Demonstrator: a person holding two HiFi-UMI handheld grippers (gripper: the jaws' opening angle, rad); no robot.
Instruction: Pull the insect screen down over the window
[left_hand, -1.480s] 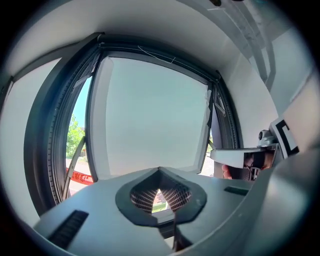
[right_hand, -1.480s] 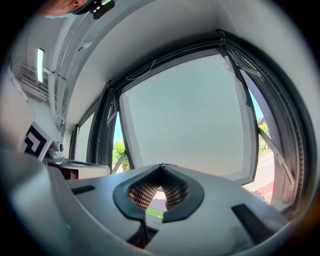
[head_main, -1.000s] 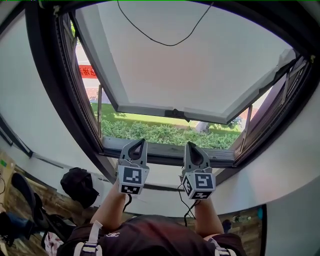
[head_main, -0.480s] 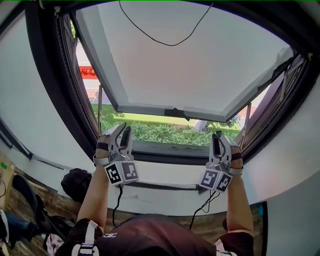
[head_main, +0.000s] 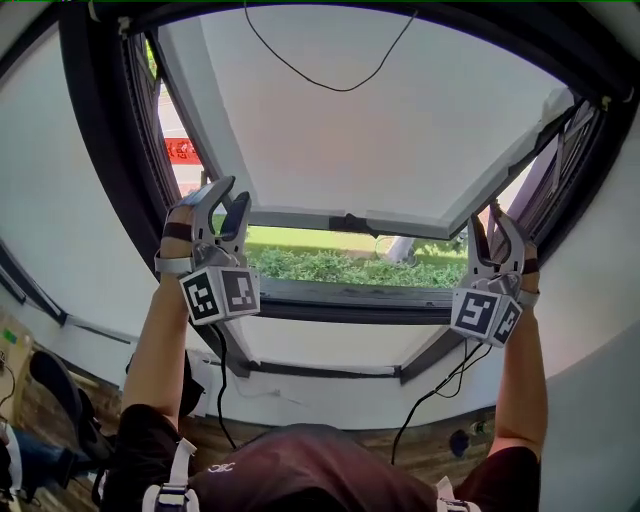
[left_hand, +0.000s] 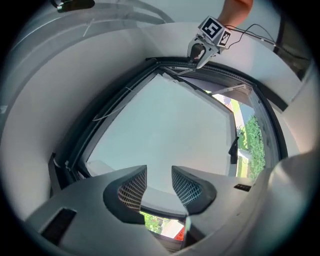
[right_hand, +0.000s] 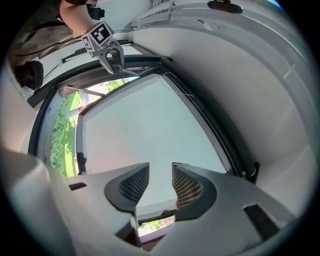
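Observation:
The insect screen (head_main: 370, 120) is a pale sheet that covers the upper window. Its bottom rail (head_main: 300, 218) carries a black handle (head_main: 351, 225) at mid-width. My left gripper (head_main: 228, 204) is raised at the rail's left end, and my right gripper (head_main: 495, 228) is at its right end by the dark frame. Both have just been opening and stand open. In the left gripper view, the rail (left_hand: 160, 200) shows in the gap beyond the left gripper (left_hand: 159, 183), unpressed. It is the same for the right gripper (right_hand: 160, 183) in the right gripper view.
The dark window frame (head_main: 100, 180) rings the opening, with its sill bar (head_main: 340, 300) below. A hedge (head_main: 340, 266) and a red sign (head_main: 181, 150) lie outside. A thin black cord (head_main: 330, 86) loops across the screen's top. White wall curves round both sides.
Both grippers rose from just above the sill and spread apart to the screen's lower corners, rolling as they went. Their jaws went from shut to open.

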